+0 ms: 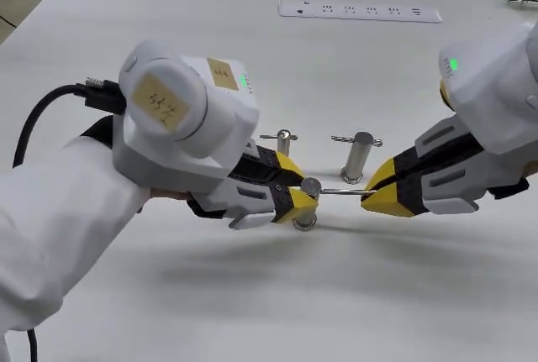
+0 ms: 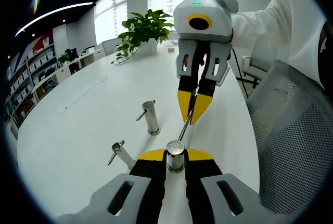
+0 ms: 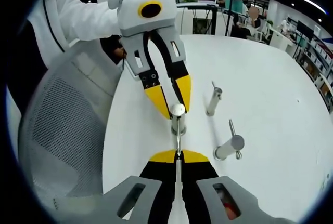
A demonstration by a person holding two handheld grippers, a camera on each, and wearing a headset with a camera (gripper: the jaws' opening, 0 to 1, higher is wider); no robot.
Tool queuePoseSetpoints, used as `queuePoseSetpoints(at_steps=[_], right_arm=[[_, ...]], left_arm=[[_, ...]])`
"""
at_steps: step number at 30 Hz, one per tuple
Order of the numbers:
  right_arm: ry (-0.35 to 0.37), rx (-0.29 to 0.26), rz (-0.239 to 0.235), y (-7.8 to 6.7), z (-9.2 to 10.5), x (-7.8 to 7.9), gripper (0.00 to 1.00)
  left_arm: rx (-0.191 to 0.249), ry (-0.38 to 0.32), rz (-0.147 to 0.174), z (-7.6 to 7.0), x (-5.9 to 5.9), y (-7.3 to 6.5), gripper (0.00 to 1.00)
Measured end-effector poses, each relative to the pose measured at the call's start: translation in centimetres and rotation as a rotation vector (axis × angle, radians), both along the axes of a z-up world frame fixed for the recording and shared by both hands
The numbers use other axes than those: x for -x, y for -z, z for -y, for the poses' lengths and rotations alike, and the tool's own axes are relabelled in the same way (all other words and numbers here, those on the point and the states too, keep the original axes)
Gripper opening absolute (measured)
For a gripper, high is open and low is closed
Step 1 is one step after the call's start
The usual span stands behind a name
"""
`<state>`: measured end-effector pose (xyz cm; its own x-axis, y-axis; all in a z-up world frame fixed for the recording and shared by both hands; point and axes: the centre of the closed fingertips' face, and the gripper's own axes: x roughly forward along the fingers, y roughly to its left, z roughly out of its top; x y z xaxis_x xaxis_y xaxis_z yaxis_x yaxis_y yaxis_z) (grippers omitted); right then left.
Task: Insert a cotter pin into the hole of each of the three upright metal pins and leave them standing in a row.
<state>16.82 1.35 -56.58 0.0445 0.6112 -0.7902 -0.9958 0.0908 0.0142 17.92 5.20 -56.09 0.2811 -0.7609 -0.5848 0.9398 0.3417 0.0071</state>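
At six o'clock from the two finished pins, your left gripper clamps the third metal pin steady, while your right gripper, closed on the cotter pin, presents it from three o'clock. Your right gripper view sights along the cotter pin; the head view gives its height side-on.

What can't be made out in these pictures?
Head view: hole of the near metal pin, too small; whether the cotter pin has entered is unclear.
Right gripper view: cotter pin's rear end, inside the right claw.
Left gripper view: metal pin's base, behind the left claw.
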Motion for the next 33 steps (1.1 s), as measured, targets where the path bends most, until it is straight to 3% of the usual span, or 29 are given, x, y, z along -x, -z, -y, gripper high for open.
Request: queuePoseSetpoints(at_steps=[12, 33], right_arm=[[-0.019, 0.014, 0.013, 0.3, -0.7, 0.0, 0.00], [-0.020, 0.011, -0.016, 0.9, -2.4, 0.0, 0.00]], left_arm=[[-0.015, 0.009, 0.005, -0.1, 0.2, -0.1, 0.10], [-0.010, 0.000, -0.013, -0.3, 0.3, -0.2, 0.10]])
